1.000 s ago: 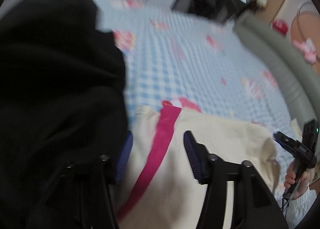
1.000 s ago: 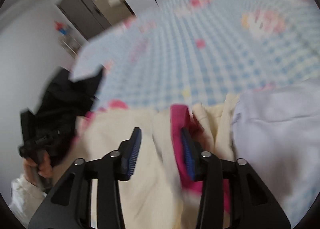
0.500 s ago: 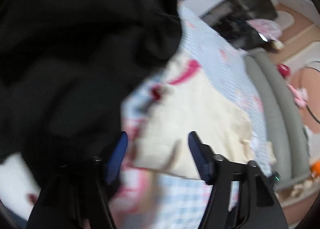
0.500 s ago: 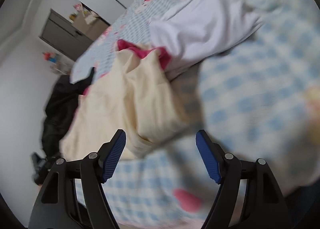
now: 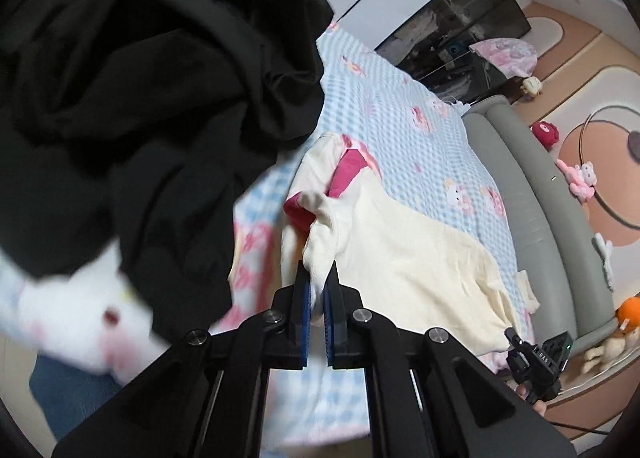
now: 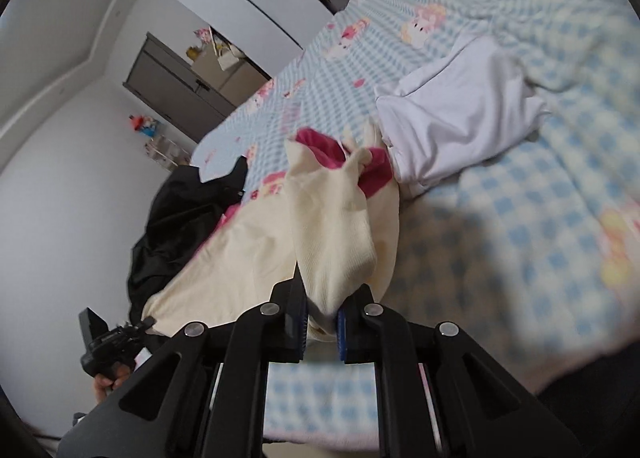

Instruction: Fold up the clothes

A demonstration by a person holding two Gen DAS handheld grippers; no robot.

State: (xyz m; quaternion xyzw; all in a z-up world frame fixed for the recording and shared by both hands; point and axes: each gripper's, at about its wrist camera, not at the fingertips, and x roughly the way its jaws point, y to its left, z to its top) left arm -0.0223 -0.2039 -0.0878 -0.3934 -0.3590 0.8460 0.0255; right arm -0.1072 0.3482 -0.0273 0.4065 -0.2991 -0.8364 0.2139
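Note:
A cream garment with pink trim lies spread on the blue checked bed sheet. My left gripper is shut on a bunched edge of it near the pink collar. In the right wrist view the same cream garment rises in a fold into my right gripper, whose jaws are closing with the cloth pinched between the pads. Each gripper shows small in the other's view: the right gripper at the garment's far corner, the left gripper in a hand at lower left.
A heap of black clothing lies just left of the cream garment, also seen as black clothing. A white garment lies beyond on the bed sheet. A grey padded bed frame runs along the right, with plush toys on the floor.
Both grippers drew back to the garment's near edge and went from open to shut on the cream cloth. Both views rolled and now show the garment stretched between them.

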